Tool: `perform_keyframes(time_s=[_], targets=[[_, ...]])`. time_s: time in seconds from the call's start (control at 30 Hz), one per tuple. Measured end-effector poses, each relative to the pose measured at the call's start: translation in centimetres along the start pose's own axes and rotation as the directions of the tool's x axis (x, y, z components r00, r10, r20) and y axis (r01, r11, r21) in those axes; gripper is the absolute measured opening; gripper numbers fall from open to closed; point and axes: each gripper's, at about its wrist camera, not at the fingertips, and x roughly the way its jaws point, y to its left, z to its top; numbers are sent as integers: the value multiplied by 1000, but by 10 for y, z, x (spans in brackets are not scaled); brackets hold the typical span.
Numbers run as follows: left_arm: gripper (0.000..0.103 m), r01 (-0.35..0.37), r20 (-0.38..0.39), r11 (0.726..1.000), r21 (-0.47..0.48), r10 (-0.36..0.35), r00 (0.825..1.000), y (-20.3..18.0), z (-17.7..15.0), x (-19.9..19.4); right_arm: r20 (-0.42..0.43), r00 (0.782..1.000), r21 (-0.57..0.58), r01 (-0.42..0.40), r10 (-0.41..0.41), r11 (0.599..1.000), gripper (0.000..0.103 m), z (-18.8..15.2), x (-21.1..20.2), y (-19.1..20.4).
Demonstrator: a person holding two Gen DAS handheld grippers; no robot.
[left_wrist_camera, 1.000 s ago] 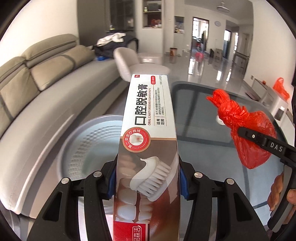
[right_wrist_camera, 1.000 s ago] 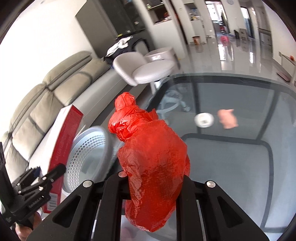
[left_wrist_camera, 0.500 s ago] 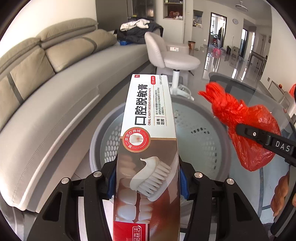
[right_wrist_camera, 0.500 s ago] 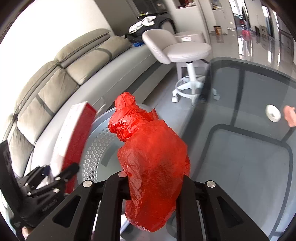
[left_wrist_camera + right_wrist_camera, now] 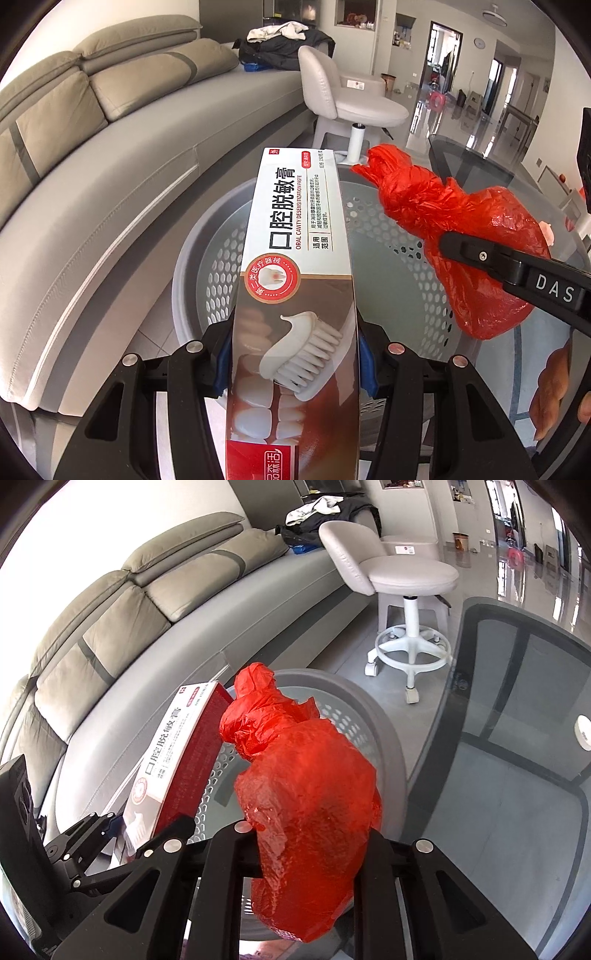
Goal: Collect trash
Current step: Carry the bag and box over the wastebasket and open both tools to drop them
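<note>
Toothpaste box (image 5: 295,295), long and white with a red end, is clamped between the narrow fingers of the left gripper (image 5: 295,369) and hangs above a grey perforated trash basket (image 5: 207,236) on the floor beside a grey sofa (image 5: 110,155). To its right, a knotted red plastic bag (image 5: 306,812) is pinched in the right gripper (image 5: 310,853), over the same basket. Further right stand a white swivel stool (image 5: 406,579) and a dark glass table (image 5: 517,775).

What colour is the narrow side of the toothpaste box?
Red. The narrow side of the toothpaste box shows best in the right wrist view, beside its white front.
</note>
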Motion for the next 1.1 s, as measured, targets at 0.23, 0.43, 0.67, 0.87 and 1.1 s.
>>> perform_keyframes(time_s=[0.23, 0.43, 0.67, 0.87, 1.1], targets=[[53, -16, 12, 1000, -17, 16, 1000, 3, -1, -1, 9, 1000, -10, -19, 19, 1000, 47, 2, -1, 5], [65, -27, 35, 999, -34, 28, 999, 7, -2, -7, 45, 999, -16, -14, 14, 1000, 60, 4, -9, 9], [65, -24, 32, 999, -44, 26, 999, 9, -2, -6, 37, 999, -12, -25, 26, 1000, 60, 4, -8, 11], [65, -25, 28, 998, -50, 27, 999, 11, -4, -7, 41, 998, -7, -43, 43, 999, 72, 6, -9, 12], [67, -22, 28, 998, -58, 24, 999, 13, -4, -7, 45, 998, -1, -45, 45, 999, 72, 4, -8, 13]])
